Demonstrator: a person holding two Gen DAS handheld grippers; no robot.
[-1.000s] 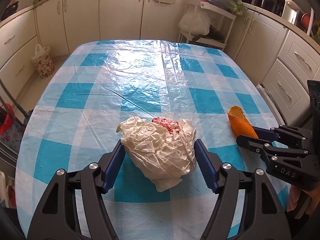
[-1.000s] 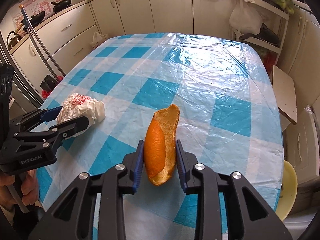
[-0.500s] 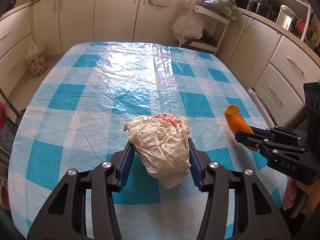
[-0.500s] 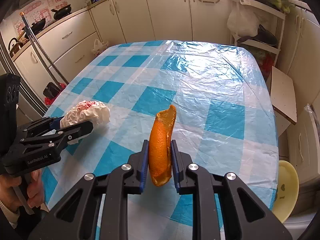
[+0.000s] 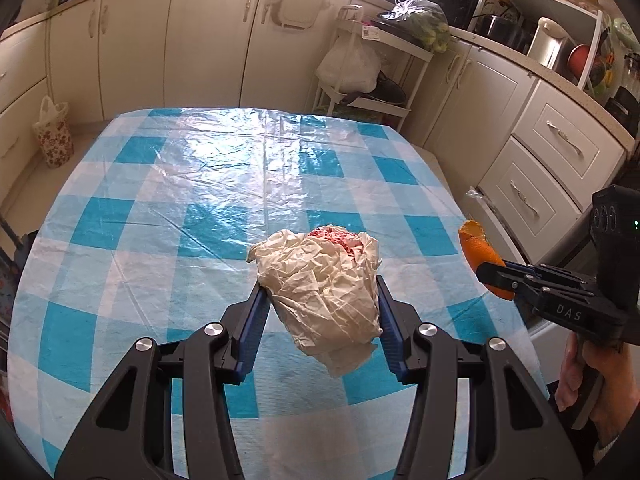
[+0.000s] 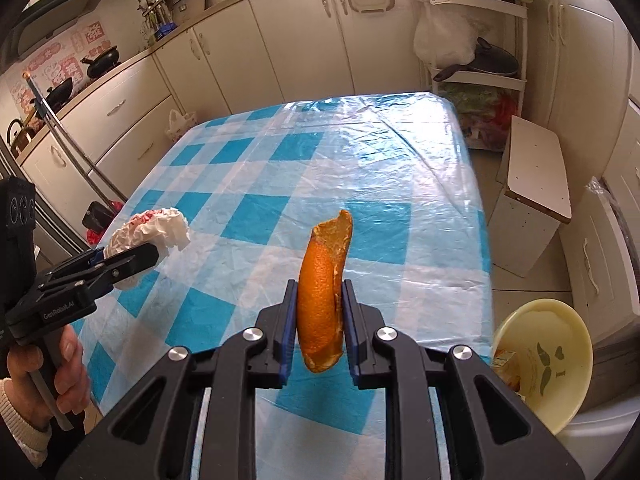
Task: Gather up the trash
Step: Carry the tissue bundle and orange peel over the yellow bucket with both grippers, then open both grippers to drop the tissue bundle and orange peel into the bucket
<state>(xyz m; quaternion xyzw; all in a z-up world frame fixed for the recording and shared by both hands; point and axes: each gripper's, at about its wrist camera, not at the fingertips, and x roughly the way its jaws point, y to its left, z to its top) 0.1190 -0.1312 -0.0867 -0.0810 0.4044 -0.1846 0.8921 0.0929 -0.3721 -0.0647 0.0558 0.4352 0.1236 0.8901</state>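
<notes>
Trash was what both my tongs held: the left gripper (image 5: 320,308) was clamped on a crumpled tissue wad (image 5: 324,292), its blue pads pressing in from either side, and the right gripper (image 6: 320,316) was squeezed tight on an orange peel (image 6: 322,300) that stood upright between its fingers. In the left wrist view I saw the wad bulging above and below the jaws, cream paper with a pink-red speckled patch at its top. From the right wrist view the peel's curved rind faced left and its pale inner side faced right, with the tip rising well above the pads. Both pieces appeared to be carried above the table (image 5: 200,184), which wore a blue and white checked cloth under clear plastic. The two grippers were side by side over the near edge, well apart from each other. Off the table's right side, low down, I could see a pale yellow bin (image 6: 544,360) with some scraps at its rim. White cabinets (image 5: 208,40) ran along the walls, and a white stool (image 6: 532,184) stood to the right
</notes>
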